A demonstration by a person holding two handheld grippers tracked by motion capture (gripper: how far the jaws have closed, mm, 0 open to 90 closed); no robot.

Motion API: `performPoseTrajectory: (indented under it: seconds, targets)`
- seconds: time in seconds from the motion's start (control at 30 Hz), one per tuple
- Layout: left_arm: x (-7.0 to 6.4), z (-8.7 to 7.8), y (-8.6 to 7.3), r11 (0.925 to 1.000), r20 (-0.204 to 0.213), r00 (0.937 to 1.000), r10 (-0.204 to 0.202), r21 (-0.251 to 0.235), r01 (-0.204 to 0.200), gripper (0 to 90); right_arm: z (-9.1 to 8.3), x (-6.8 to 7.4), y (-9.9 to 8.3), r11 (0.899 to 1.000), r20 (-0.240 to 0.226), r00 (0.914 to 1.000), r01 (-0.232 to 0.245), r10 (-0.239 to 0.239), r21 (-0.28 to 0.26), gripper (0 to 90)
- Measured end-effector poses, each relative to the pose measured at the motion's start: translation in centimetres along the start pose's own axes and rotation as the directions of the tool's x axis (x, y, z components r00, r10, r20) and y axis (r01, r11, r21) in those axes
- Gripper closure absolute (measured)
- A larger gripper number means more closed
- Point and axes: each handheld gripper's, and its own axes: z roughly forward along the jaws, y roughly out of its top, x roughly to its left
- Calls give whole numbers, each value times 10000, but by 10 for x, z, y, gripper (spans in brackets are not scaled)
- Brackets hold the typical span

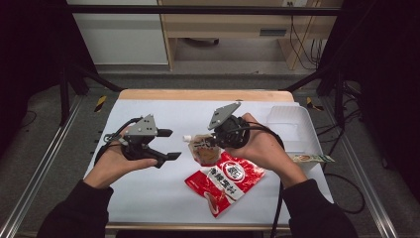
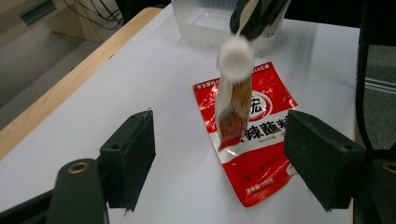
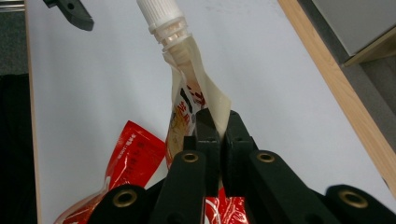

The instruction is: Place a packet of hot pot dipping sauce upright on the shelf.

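R gripper clamped on spout pouch, L gripper agape: bring L in square on white cap, keep pouch steady.

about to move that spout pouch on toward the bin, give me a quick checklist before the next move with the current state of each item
1. Right gripper has a firm hold on the spout pouch: ok, jaws shut on its edge.
2. Pouch lifted off the red packet: cannot tell; it hangs above the packet, but its lower end may touch.
3. White cap on the spout: ok, it is in place.
4. Left gripper out of the way: ok, open, holding nothing, off to the left of the pouch.
5. Clear bin free to receive: cannot tell, its inside is not well seen.
6. Small packet by the bin out of the path: cannot tell.
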Motion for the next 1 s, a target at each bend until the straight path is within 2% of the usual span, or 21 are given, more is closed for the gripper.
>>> performPoseTrajectory:
  seconds: [0.07, 0.1, 0.13, 0.3, 0.4, 0.43, 0.47, 0.5, 0.53, 0.57, 0.6, 0.63, 0.67, 0.7, 0.73, 0.8, 0.83, 0.87, 0.9, 0.97, 1.0]
  targets:
    - [0, 0, -5, 10000, -89, 9999, -64, 16, 64, 200, -3, -2, -2, 10000, 78, 10000, 35, -34, -42, 882]
    - [-1, -1, -16, 9999, -241, 9997, -77, 80, 79, 192, -4, -3, -4, 10000, 124, 9999, 55, -55, -31, 881]
    - [-1, -1, -16, 9999, -241, 9997, -77, 80, 79, 181, -4, -3, -4, 10000, 124, 9999, 55, -55, -31, 881]
    - [-2, -5, -51, 9975, -631, 9956, -693, -154, 684, 133, -13, -7, -13, 9999, 337, 9994, -77, 83, -155, 882]
    - [-2, -8, -74, 9951, -949, 9906, -989, -121, 982, 119, -20, -11, -19, 9995, 413, 9991, -111, 122, -283, 882]
    - [-3, -9, -89, 9927, -1101, 9866, -1205, -148, 1196, 113, -23, -13, -21, 9992, 496, 9985, -204, 221, -349, 882]
    - [-3, -9, -89, 9927, -1101, 9866, -1205, -148, 1196, 110, -23, -13, -21, 9992, 496, 9985, -204, 221, -349, 882]
    - [-4, -8, -103, 9906, -1280, 9823, -1370, -148, 1362, 107, -27, -16, -22, 9994, 573, 9982, -164, 182, -310, 882]
    - [-4, -8, -103, 9906, -1280, 9823, -1370, -148, 1362, 105, -29, -17, -22, 9994, 626, 9978, -181, 199, -301, 882]
    - [-5, -7, -115, 9900, -1501, 9786, -1409, -104, 1409, 103, -31, -18, -23, 9993, 666, 9975, -211, 231, -305, 882]
    - [-5, -6, -120, 9896, -1639, 9760, -1434, -119, 1434, 103, -33, -19, -23, 9993, 682, 9974, -216, 238, -321, 882]
    - [-5, -6, -120, 9896, -1639, 9760, -1434, -119, 1434, 103, -33, -19, -23, 9993, 682, 9974, -216, 238, -321, 882]
    - [-5, -6, -124, 9900, -1950, 9707, -1403, -122, 1407, 103, -34, -21, -24, 9992, 707, 9972, -232, 253, -311, 882]
    - [-3, -8, -132, 9895, -2511, 9574, -1428, -138, 1440, 104, -36, -25, -26, 9988, 714, 9967, -361, 383, -322, 882]
    - [-3, -8, -132, 9895, -2511, 9574, -1428, -138, 1440, 105, -36, -25, -26, 9988, 714, 9967, -361, 383, -322, 882]
    - [1, -12, -139, 9873, -2663, 9512, -1555, -97, 1587, 104, -40, -32, -30, 9976, 720, 9957, -563, 591, -399, 882]
    - [3, -14, -144, 9853, -2742, 9469, -1677, -148, 1703, 104, -40, -32, -30, 9976, 720, 9957, -563, 591, -399, 882]
    - [5, -18, -150, 9788, -2734, 9399, -2045, -430, 2005, 105, -43, -36, -32, 9969, 746, 9951, -614, 650, -492, 882]
    - [5, -18, -150, 9788, -2734, 9399, -2045, -430, 2005, 104, -43, -36, -32, 9969, 746, 9951, -614, 650, -492, 882]
    - [4, -19, -158, 9749, -2864, 9321, -2219, -475, 2175, 105, -48, -43, -34, 9959, 865, 9939, -630, 685, -645, 882]
    - [4, -19, -160, 9748, -2883, 9316, -2213, -384, 2197, 105, -48, -43, -34, 9959, 865, 9939, -630, 685, -645, 882]
